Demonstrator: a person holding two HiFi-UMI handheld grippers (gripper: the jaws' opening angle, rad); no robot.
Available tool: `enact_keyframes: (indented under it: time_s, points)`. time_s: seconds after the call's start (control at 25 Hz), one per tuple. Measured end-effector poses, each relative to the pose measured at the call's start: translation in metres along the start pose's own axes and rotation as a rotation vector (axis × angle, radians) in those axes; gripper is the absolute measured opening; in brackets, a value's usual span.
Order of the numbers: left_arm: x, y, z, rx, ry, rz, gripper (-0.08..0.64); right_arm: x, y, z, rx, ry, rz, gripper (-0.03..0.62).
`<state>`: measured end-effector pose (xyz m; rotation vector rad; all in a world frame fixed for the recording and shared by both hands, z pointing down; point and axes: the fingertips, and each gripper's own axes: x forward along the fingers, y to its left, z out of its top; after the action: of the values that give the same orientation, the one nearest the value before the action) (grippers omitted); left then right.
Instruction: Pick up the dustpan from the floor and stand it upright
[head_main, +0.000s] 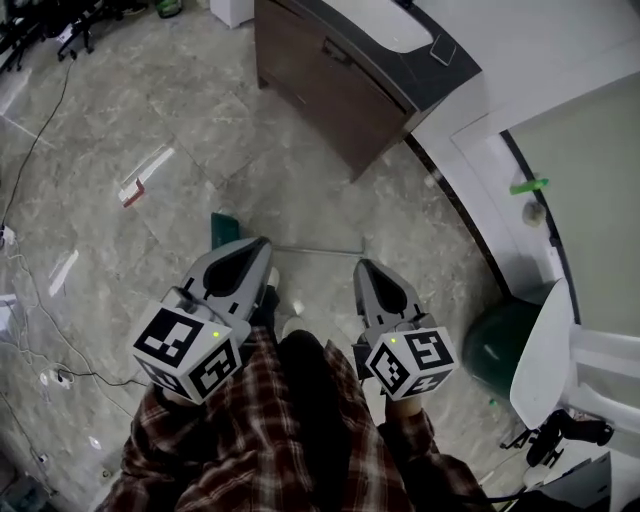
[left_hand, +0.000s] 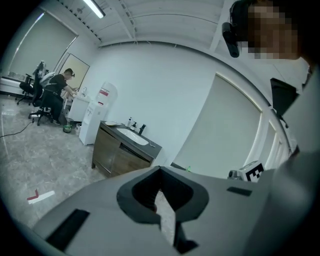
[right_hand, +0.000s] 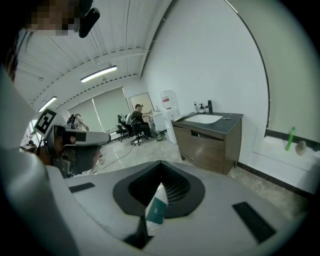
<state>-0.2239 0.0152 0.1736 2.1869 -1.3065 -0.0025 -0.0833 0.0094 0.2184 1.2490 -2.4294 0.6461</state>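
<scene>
While both tools are held low and close to the body, the left hand-held gripper (head_main: 262, 243) and the right hand-held gripper (head_main: 365, 265) are seen side by side above the floor (head_main: 150, 110). Both have the jaws pressed together, and nothing is clamped between them. Just beyond the left tip, at about 11 o'clock from it, the green dustpan (head_main: 222, 228) is found flat on the floor, partly covered by that gripper. A thin handle (head_main: 320, 250), judged to belong to it, is laid from 9 to 3 o'clock across the front of both tips. The pan end is judged nearer to the left hand, the free end of the handle nearer to the right. Farther away, at 1 o'clock, a sink cabinet (head_main: 325, 85) is placed against the wall.
</scene>
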Motion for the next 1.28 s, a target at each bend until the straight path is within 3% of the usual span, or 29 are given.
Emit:
enact_keyframes:
  time_s: [0.32, 0.56, 0.76, 0.96, 1.28]
  points:
    - [0.039, 0.009, 0.012, 0.071, 0.115, -0.144, 0.000, 0.019, -0.009, 0.021, 0.064, -0.060, -0.158, 0.011]
    - [0.092, -0.023, 0.006, 0.104, 0.178, -0.220, 0.000, -0.005, -0.073, 0.016, 0.142, -0.075, -0.268, 0.011]
    - [0.129, -0.055, 0.001, 0.124, 0.204, -0.233, 0.000, -0.032, -0.129, 0.013, 0.188, -0.083, -0.329, 0.011]
    - [0.164, -0.092, -0.007, 0.109, 0.178, -0.188, 0.000, -0.055, -0.184, 0.015, 0.154, -0.077, -0.312, 0.011]
    - [0.222, -0.160, -0.031, 0.066, 0.108, -0.047, 0.000, -0.078, -0.258, 0.029, 0.038, -0.033, -0.133, 0.011]
